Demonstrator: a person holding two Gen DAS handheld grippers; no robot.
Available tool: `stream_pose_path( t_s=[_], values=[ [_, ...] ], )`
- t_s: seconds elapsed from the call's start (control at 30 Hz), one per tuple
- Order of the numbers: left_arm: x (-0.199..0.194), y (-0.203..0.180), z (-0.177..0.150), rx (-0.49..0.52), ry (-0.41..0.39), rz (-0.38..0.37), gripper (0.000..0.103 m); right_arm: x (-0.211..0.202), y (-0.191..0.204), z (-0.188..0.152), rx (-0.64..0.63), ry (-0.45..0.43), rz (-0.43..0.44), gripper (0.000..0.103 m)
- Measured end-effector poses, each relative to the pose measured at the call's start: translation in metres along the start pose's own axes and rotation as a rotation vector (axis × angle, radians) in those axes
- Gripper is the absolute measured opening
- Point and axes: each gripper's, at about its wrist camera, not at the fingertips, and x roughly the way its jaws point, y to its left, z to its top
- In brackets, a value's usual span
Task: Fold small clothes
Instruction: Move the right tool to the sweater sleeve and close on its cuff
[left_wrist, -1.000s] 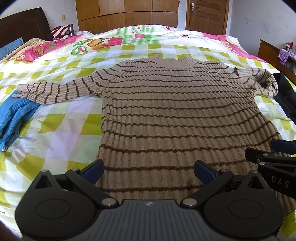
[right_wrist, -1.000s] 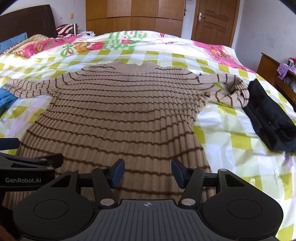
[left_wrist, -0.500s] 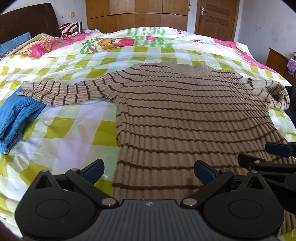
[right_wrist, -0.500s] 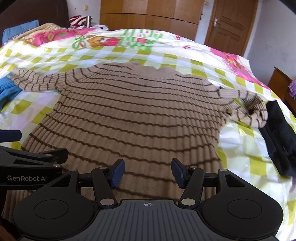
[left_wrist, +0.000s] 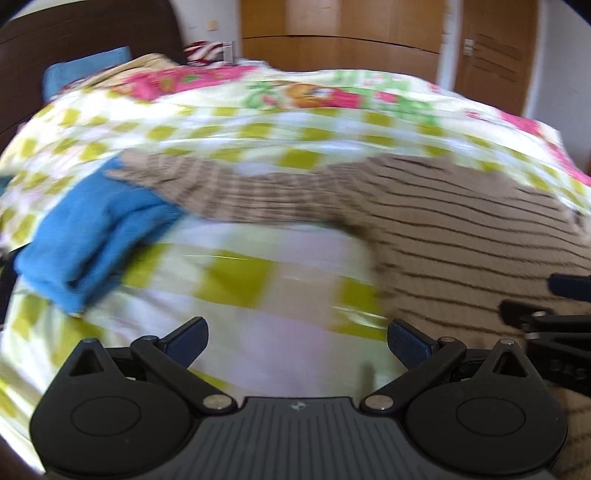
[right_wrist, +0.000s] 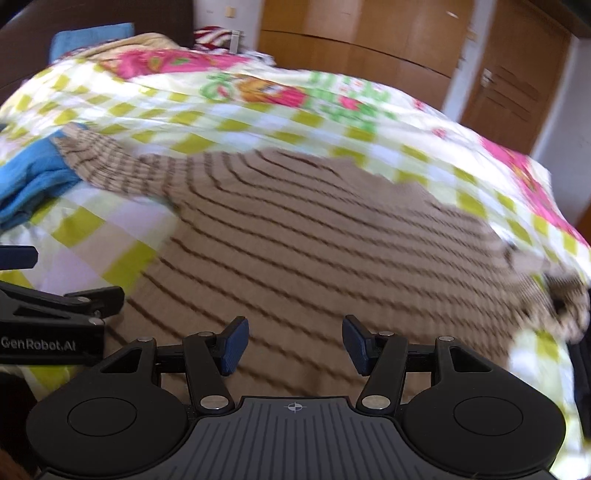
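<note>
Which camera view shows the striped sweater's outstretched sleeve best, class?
The left wrist view. There the sleeve runs across the middle of the picture, from the sweater's body to its cuff on the blue garment, though blurred. The right wrist view shows the same sleeve smaller, off at the left edge, also blurred.

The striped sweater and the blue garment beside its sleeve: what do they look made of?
Striped sweater: a ribbed knit, probably wool or acrylic; matte tan with thin brown stripes, and the ribs show despite the blur. Blue garment: soft, thick and matte, bunched in folds; perhaps knit or fleece, too blurred to tell.
</note>
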Motion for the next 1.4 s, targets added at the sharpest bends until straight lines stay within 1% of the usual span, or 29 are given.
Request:
stream_pose_path(
  t_s=[0.07,0.17,0.27,0.33,0.37,0.43,0.47,0.6,0.7,0.8,0.93,1.03,1.1,1.13,1.2,1.23,1.27,1.3,1.37,1.4],
  values=[
    [0.009,0.021,0.007,-0.030,-0.003,0.045,0.103,0.009,0.013,0.014,-0.033,-0.014,0.035,0.056],
    [0.022,0.051,0.021,-0.076,-0.025,0.092,0.103,0.021,0.032,0.032,-0.075,-0.035,0.075,0.056],
    [0.032,0.071,0.034,-0.111,-0.040,0.121,0.103,0.033,0.050,0.046,-0.127,-0.057,0.091,0.056],
    [0.036,0.076,0.039,-0.131,-0.058,0.103,0.103,0.040,0.054,0.051,-0.126,-0.051,0.114,0.056],
    [0.039,0.076,0.041,-0.122,-0.070,0.092,0.103,0.043,0.054,0.051,-0.118,-0.044,0.121,0.056],
    [0.043,0.073,0.045,-0.084,-0.084,0.118,0.103,0.050,0.056,0.051,-0.121,-0.027,0.121,0.056],
    [0.046,0.074,0.049,-0.081,-0.088,0.124,0.103,0.053,0.058,0.052,-0.130,-0.026,0.118,0.056],
    [0.053,0.097,0.059,-0.139,-0.079,0.103,0.103,0.068,0.077,0.064,-0.199,-0.062,0.111,0.056],
    [0.057,0.109,0.062,-0.135,-0.089,0.113,0.103,0.079,0.094,0.077,-0.239,-0.081,0.136,0.056],
    [0.062,0.112,0.066,-0.118,-0.108,0.123,0.103,0.087,0.107,0.084,-0.262,-0.085,0.159,0.056],
    [0.067,0.124,0.077,-0.152,-0.121,0.117,0.103,0.095,0.132,0.092,-0.341,-0.146,0.182,0.056],
    [0.068,0.134,0.081,-0.156,-0.118,0.103,0.103,0.104,0.150,0.100,-0.372,-0.163,0.219,0.056],
    [0.068,0.134,0.080,-0.141,-0.117,0.098,0.103,0.109,0.160,0.104,-0.379,-0.169,0.236,0.055],
    [0.067,0.133,0.079,-0.132,-0.121,0.101,0.103,0.113,0.164,0.107,-0.375,-0.160,0.250,0.053],
    [0.061,0.135,0.077,-0.136,-0.123,0.095,0.103,0.121,0.171,0.111,-0.374,-0.142,0.275,0.042],
    [0.057,0.136,0.076,-0.142,-0.125,0.086,0.103,0.123,0.171,0.112,-0.363,-0.134,0.290,0.026],
    [0.052,0.138,0.076,-0.145,-0.130,0.082,0.103,0.123,0.171,0.113,-0.349,-0.124,0.306,0.016],
    [0.047,0.140,0.076,-0.145,-0.136,0.081,0.103,0.122,0.170,0.114,-0.340,-0.124,0.311,0.016],
    [0.038,0.143,0.077,-0.144,-0.155,0.090,0.103,0.117,0.165,0.117,-0.316,-0.135,0.329,0.010],
    [0.034,0.144,0.078,-0.148,-0.165,0.090,0.103,0.113,0.160,0.119,-0.290,-0.139,0.344,0.010]
  ],
)
